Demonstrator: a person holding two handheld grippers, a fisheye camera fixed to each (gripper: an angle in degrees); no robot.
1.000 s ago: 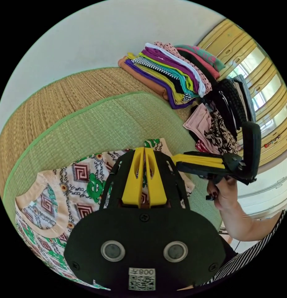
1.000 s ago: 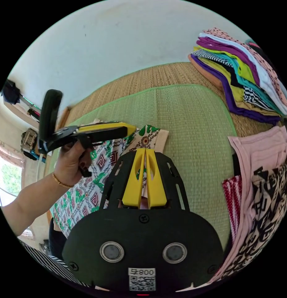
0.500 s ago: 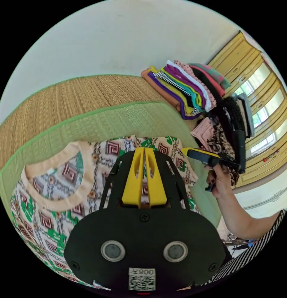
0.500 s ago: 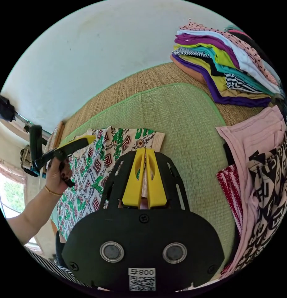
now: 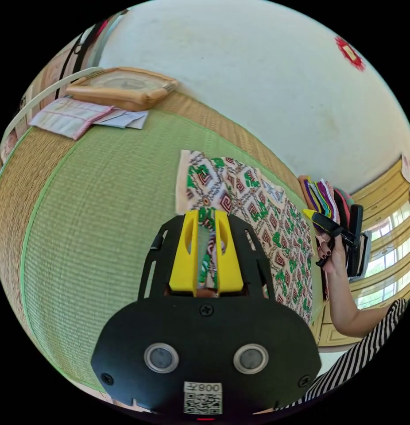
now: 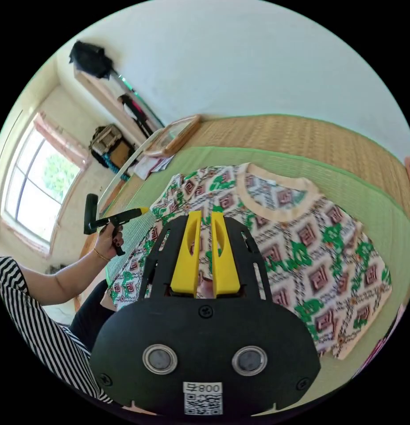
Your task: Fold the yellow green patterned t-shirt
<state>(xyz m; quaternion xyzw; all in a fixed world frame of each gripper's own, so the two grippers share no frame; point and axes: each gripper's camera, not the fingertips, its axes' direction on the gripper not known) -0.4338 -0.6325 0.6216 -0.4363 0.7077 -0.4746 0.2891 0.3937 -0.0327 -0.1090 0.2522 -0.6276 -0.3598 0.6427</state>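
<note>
At the left gripper (image 5: pixel 205 220) the fingers sit a narrow gap apart, with a bunched strip of the shirt (image 5: pixel 258 208) running between them, so they seem to pinch its edge. A second ago they were pressed together above the cloth. At the right gripper (image 6: pixel 205 220) the fingers are also slightly apart over the shirt; I cannot tell whether they hold cloth or merely hover.

Both cameras have swung round. The shirt, bunched near the collar a second ago, now lies spread face-up on the green mat (image 5: pixel 103 199), with its collar (image 6: pixel 276 208) towards the wall. I judge the laying-out nearly done and no fold yet made.

Beyond, the hand (image 5: pixel 331 254) carries the right gripper at the shirt's far edge, but contact there is too small to read. The near hem hides behind the gripper bodies. The clothes stack (image 5: pixel 320 197) is cut off at the view's rim.
</note>
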